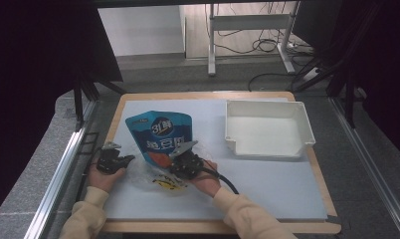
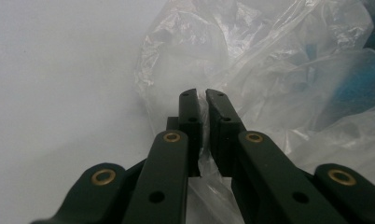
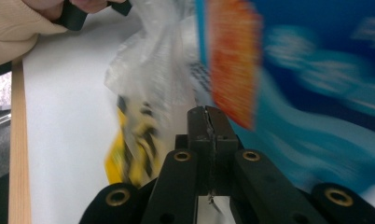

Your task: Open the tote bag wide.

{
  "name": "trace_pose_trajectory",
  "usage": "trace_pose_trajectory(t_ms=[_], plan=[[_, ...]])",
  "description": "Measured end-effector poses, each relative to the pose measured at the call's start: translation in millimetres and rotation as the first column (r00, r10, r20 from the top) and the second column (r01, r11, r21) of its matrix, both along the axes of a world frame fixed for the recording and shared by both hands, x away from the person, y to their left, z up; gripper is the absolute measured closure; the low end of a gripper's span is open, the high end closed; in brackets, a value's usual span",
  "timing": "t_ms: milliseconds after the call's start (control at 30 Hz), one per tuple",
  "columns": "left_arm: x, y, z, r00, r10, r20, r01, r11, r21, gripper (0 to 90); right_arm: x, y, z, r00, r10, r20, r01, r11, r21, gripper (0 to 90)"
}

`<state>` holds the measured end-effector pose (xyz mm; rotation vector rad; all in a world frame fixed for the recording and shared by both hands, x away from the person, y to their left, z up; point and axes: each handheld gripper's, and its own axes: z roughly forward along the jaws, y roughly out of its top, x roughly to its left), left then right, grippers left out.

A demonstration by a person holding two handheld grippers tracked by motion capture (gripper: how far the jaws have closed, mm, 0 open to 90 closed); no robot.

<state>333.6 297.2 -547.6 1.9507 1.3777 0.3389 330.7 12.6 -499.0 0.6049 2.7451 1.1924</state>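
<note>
- L gripper is pinching the bag's left edge, near-left on the surface.
- R gripper is clamping the bag's right side; pouch is poking out far of both, long axis near-far.

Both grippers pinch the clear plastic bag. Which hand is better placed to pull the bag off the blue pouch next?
Probably the right. The right gripper is shut on the clear plastic bag right beside the blue pouch. The left gripper is shut on the bag's far edge, so it can anchor.
</note>
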Motion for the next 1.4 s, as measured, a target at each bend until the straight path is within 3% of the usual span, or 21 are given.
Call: trace_pose_trajectory(t_ms=[100, 300, 533, 700, 767, 900, 1033, 1100, 1200, 1400], plan=[[0.0, 0.1, -0.1, 1.0, -0.001, 0.001, 0.001, 1.0, 0.0, 85.6, -6.6, 19.6, -8.6, 0.9997, 0.015, 0.019, -0.014, 1.0, -0.025, 88.8], [0.0, 0.1, -0.1, 1.0, -0.002, 0.001, 0.002, 1.0, 0.0, 85.5, -14.0, 41.8, -30.9, 0.9964, 0.056, -0.063, -0.058, 0.998, -0.027, 88.8], [-0.1, -0.2, 0.0, 1.0, 0.002, 0.0, -0.002, 1.0, 0.001, 85.5, -37.4, 47.5, -40.0, 0.987, 0.145, -0.068, -0.148, 0.989, -0.031, 88.9], [0.0, -0.2, 0.0, 1.0, 0.003, -0.003, -0.003, 1.0, 0.0, 85.3, -42.0, 43.9, -41.7, 0.985, 0.154, -0.079, -0.156, 0.988, -0.018, 88.9], [0.1, -0.1, -0.1, 1.0, 0.002, -0.002, -0.002, 1.0, -0.001, 85.4, -40.5, 42.2, -37.8, 0.9869, 0.143, -0.075, -0.145, 0.989, -0.017, 88.8], [0.0, -0.4, 0.0, 1.0, 0.005, -0.002, -0.005, 1.0, -0.001, 85.4, -30.2, 41.5, -19.3, 0.9969, 0.071, -0.035, -0.069, 0.997, 0.037, 88.8], [0.0, -0.3, -0.1, 1.0, 0.004, -0.001, -0.004, 1.0, -0.001, 85.4, -16.9, 48.5, -8.2, 1.0, 0.007, 0.005, -0.007, 0.996, 0.086, 88.8], [0.1, 0.0, -0.1, 1.0, 0.002, -0.001, -0.002, 1.0, -0.002, 85.4, -14.1, 54.5, -9.2, 0.9999, -0.003, -0.012, 0.004, 0.995, 0.104, 88.8], [0.0, 0.2, -0.2, 1.0, 0.0, 0.0, 0.0, 1.0, -0.001, 85.4, -16.9, 65.6, -17.7, 0.9993, 0.032, -0.021, -0.03, 0.996, 0.087, 88.8], [0.2, 0.3, -0.1, 1.0, 0.0, -0.002, 0.0, 1.0, -0.002, 85.4, -34.8, 75.6, -33.8, 0.9941, 0.1, -0.042, -0.1, 0.995, 0.005, 88.8]])
